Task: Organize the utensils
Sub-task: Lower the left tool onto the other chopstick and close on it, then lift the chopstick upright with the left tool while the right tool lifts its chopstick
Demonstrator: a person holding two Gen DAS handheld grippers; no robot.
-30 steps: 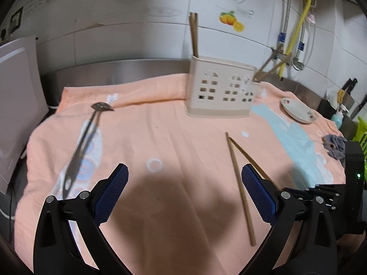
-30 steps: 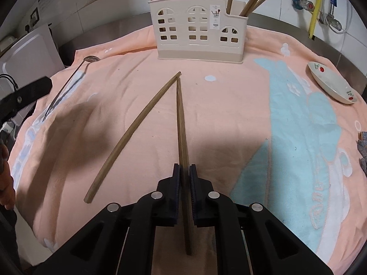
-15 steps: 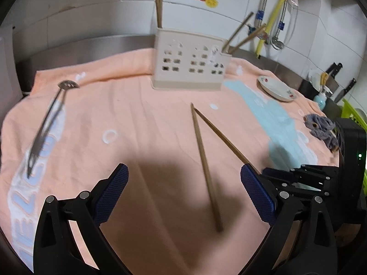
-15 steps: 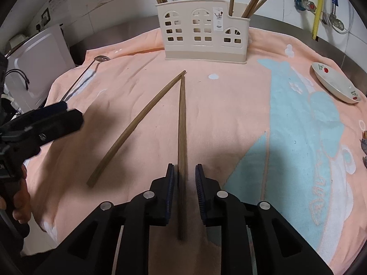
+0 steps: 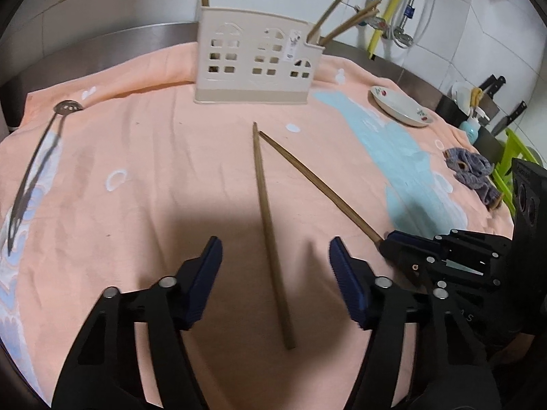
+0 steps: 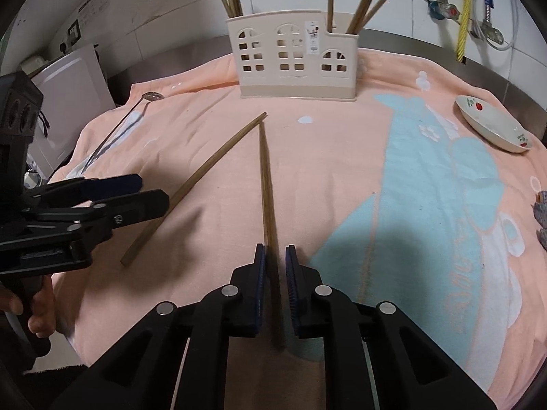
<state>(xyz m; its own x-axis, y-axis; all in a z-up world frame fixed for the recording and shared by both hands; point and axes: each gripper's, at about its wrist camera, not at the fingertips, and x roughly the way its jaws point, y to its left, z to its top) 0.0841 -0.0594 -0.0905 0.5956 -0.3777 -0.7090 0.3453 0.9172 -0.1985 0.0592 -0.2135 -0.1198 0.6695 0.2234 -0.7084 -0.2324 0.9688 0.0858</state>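
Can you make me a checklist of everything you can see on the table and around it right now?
Surface: peach towel with blue print.
Job's things: two loose chopsticks, tips nearly meeting; beige utensil holder with chopsticks upright; slotted spoon lying flat.
Clutter: small plate; grey rag.
Grippers: right gripper slightly open around one chopstick; left gripper wide open above the other.
Cables: yellow hose on the wall.
Surroundings: white tiles; knives.
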